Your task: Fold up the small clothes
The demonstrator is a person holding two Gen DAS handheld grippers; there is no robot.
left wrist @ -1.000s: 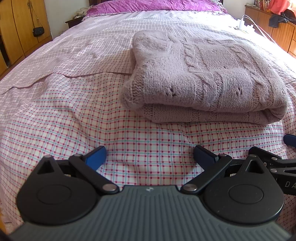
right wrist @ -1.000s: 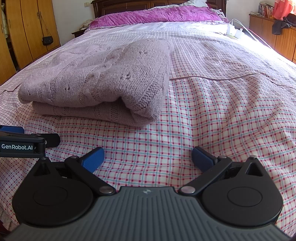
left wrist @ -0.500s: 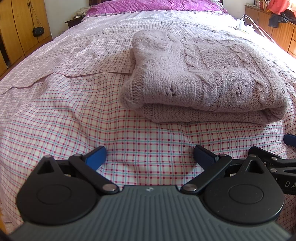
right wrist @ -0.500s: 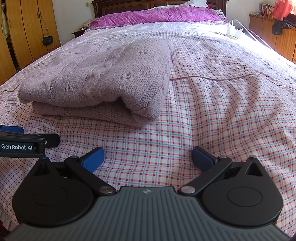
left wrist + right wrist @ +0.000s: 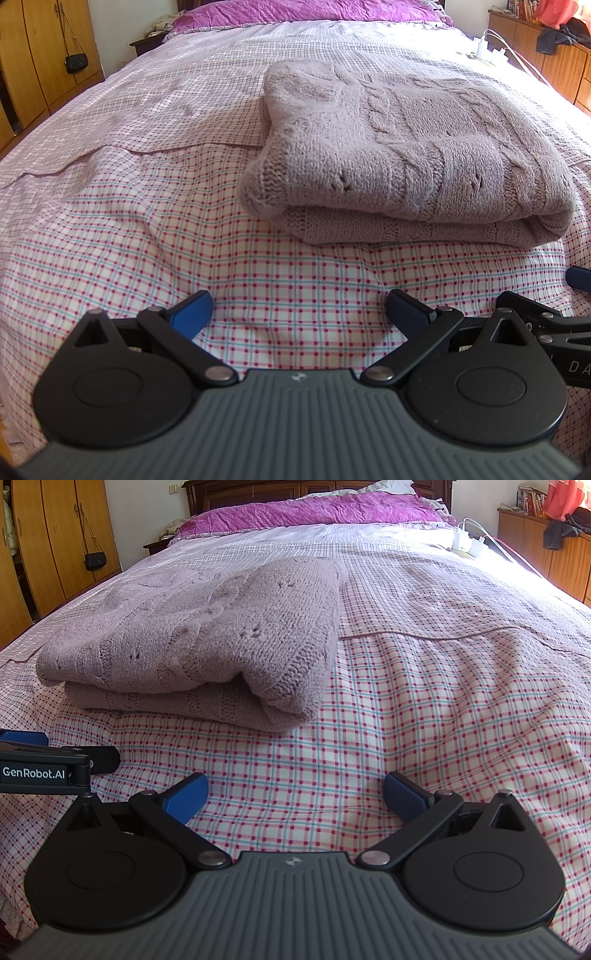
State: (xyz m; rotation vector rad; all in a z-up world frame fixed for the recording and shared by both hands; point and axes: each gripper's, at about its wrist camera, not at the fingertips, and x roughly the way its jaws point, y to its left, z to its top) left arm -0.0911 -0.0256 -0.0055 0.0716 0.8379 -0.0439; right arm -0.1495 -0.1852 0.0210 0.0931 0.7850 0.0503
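Note:
A mauve cable-knit sweater (image 5: 406,155) lies folded into a thick rectangle on the checked bedspread (image 5: 147,221); in the right wrist view the sweater (image 5: 192,642) sits left of centre. My left gripper (image 5: 297,314) is open and holds nothing, a short way in front of the fold and to its left. Equally open and bare, my right gripper (image 5: 295,797) hovers in front of the sweater's right corner. Each gripper shows at the edge of the other's view.
A purple quilt (image 5: 306,509) covers the head of the bed. Wooden wardrobes (image 5: 55,542) with a hanging small black bag (image 5: 95,559) stand on the left. A wooden dresser (image 5: 554,550) with clothes is on the right, with chargers and white cables (image 5: 469,539) on the bed's right edge.

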